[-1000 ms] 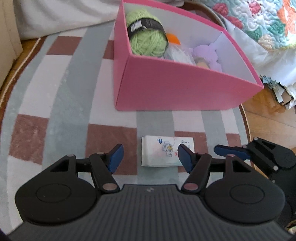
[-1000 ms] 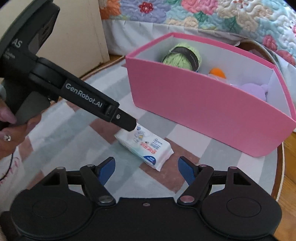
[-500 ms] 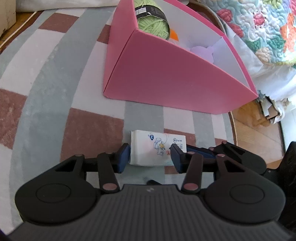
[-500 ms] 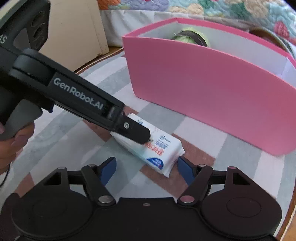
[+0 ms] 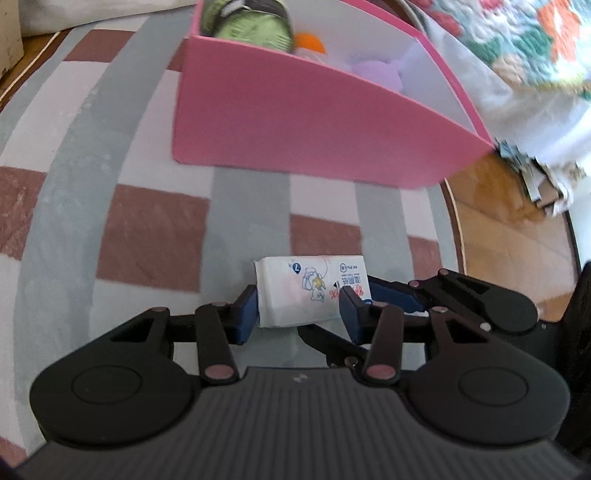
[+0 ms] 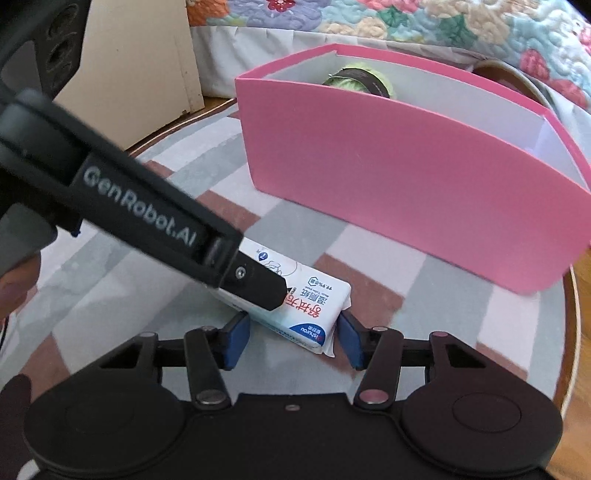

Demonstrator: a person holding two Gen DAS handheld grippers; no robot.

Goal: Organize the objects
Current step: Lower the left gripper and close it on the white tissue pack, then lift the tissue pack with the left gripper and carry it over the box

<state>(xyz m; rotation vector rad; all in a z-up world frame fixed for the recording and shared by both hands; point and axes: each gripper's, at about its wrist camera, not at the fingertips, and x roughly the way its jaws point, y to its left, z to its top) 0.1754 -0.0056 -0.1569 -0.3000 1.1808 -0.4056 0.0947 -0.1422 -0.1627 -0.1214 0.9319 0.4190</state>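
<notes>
Below the pink box (image 5: 303, 125), on the checked rug (image 5: 155, 229), lay the wipes pack (image 5: 310, 291). Left gripper (image 5: 297, 310) pinched the pack, both blue pads pressed to its short ends. Right gripper (image 6: 291, 341) straddled the same pack's near end; its right pad met the wrapper, left pad's contact unclear, so grip could not be told. Inside the box: green yarn (image 5: 255, 22), an orange thing (image 5: 312, 42), a purple thing (image 5: 376, 72).

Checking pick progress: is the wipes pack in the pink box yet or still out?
Out. The wipes pack lies on the rug before the pink box, between the left gripper fingers.
</notes>
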